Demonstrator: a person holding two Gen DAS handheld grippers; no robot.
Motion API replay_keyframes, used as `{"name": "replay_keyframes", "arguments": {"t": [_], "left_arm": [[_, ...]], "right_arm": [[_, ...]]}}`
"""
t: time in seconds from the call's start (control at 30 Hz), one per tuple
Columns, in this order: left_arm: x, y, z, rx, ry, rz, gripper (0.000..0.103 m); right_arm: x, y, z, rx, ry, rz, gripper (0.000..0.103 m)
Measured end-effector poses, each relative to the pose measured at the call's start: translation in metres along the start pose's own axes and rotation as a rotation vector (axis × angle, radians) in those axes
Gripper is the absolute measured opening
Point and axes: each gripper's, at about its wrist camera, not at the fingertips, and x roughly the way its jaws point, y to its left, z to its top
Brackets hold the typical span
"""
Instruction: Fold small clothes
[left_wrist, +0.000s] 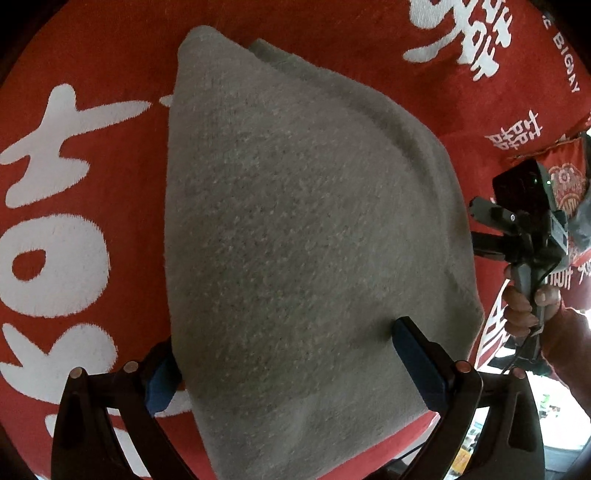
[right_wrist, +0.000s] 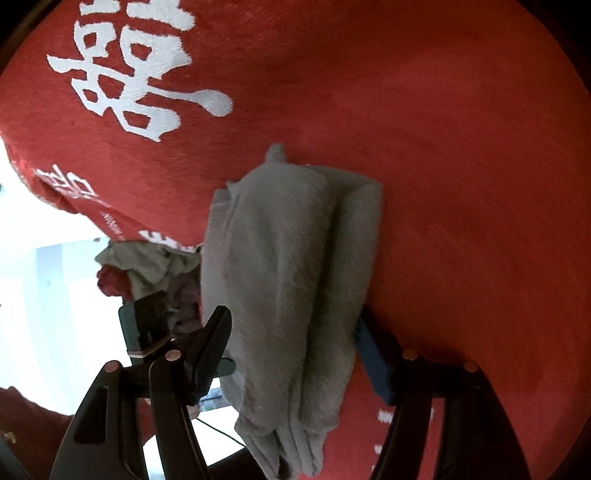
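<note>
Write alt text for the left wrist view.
A folded grey towel lies on a red cloth with white characters, between the open fingers of the left gripper. At the right edge, a hand holds the right gripper beside the towel.

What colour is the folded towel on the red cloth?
The folded towel is plain grey, with no pattern. It shows best in the left wrist view.

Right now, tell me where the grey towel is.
The grey towel lies folded on the red cloth, filling the centre of both wrist views, between each gripper's fingers.
</note>
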Motion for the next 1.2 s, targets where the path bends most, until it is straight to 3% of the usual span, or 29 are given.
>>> {"name": "replay_keyframes", "arguments": {"t": [0.23,0.37,0.47,0.5,0.57,0.77,1.2], "left_arm": [[0.004,0.006,0.003,-0.018,-0.007,0.017,0.102],[0.004,0.005,0.002,-0.022,-0.014,0.048,0.102],[0.001,0.005,0.001,-0.039,-0.023,0.066,0.096],[-0.001,0.002,0.000,-0.038,-0.034,0.070,0.093],[-0.010,0.007,-0.005,-0.035,-0.051,0.066,0.084],[-0.038,0.025,-0.017,-0.067,-0.099,-0.038,0.058],[-0.096,0.034,-0.059,0.029,-0.139,-0.144,0.057]], "right_arm": [[0.022,0.006,0.013,-0.071,0.053,0.057,0.072],[0.035,0.014,0.016,-0.081,0.047,0.024,0.072],[0.041,0.021,0.016,-0.028,0.034,-0.058,0.056],[0.041,0.019,0.015,0.000,0.031,-0.077,0.044],[0.042,0.017,0.012,0.044,0.025,-0.072,0.037],[0.033,0.024,-0.002,0.106,-0.040,0.018,0.036],[0.027,0.072,-0.038,0.152,-0.089,0.075,0.036]]}}
